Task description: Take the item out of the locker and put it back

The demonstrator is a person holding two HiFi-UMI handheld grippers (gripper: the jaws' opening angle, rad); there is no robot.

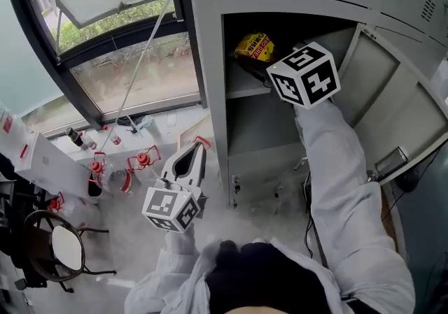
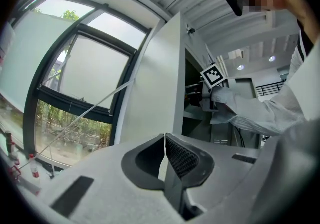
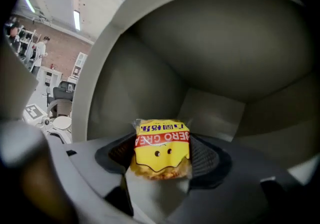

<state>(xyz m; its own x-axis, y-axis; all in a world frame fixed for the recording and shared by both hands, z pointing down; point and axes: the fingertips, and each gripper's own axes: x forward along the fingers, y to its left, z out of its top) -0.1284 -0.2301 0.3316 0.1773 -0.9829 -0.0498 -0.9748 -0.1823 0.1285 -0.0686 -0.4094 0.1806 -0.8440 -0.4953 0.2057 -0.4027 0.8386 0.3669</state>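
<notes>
Right claw (image 3: 162, 154) clamped on the yellow snack packet (image 3: 161, 143), inside the grey locker's (image 1: 210, 61) upper compartment, upper centre of the head view; left claw (image 2: 165, 140) pressed together, empty, lower left, outside the locker.

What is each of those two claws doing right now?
Left gripper: closed, holding nothing.
Right gripper: closed on a yellow plastic snack packet with a red band.
</notes>
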